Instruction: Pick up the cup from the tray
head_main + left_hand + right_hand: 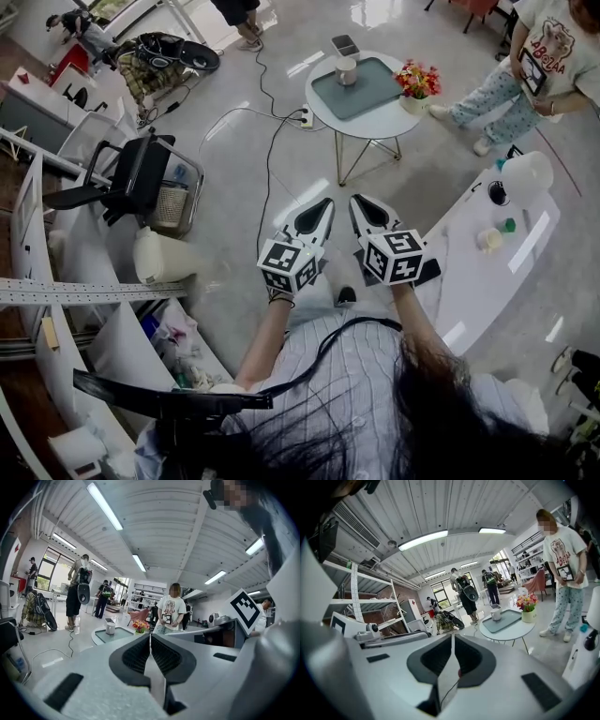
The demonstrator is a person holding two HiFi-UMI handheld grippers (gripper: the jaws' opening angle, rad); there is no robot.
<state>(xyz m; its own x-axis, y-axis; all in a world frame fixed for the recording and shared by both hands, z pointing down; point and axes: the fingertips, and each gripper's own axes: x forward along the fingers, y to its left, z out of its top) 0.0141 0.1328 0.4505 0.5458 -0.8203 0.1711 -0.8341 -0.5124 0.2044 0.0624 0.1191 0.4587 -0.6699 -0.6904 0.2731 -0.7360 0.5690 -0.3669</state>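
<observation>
Pale cup [347, 70] upright on grey-green tray [373, 90]

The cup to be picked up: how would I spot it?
Find the round white table on thin metal legs. A grey-green rectangular tray lies on it. The small pale cylindrical cup is the only thing standing on that tray; the pot of red flowers stands beside the tray.

I can read no words or numbers. My left gripper [322, 206] and right gripper [362, 203] bear only square markers; the T-shirt [562, 42] print is too small to read.
</observation>
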